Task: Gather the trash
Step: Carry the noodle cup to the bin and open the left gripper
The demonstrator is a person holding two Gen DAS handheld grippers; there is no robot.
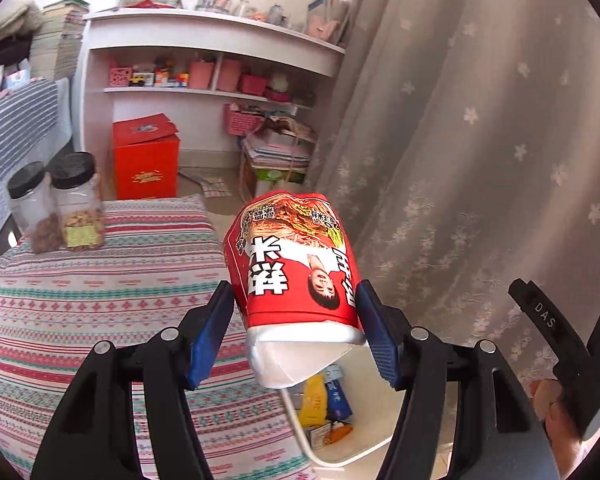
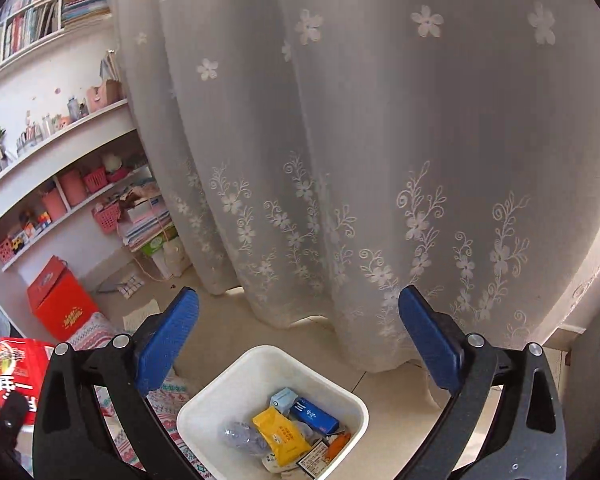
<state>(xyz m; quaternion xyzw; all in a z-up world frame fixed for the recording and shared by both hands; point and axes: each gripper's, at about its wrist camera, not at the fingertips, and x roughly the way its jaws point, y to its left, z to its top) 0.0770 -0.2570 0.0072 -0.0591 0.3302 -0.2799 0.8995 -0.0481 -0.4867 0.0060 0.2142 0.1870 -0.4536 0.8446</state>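
i'm gripping the red instant noodle cup (image 1: 296, 268) upside down in my left gripper (image 1: 296, 320), pads clenched on its sides near the rim so it's hanging clear of the patterned bedspread (image 1: 80, 300). it's sitting just over the white trash bin (image 2: 236, 376), whose rim is peeking out below. my right gripper (image 2: 300, 336) is spread wide with nothing in it, hovering above the bin, where the yellow packet (image 2: 282, 434) and blue carton (image 2: 314, 414) are already lying.
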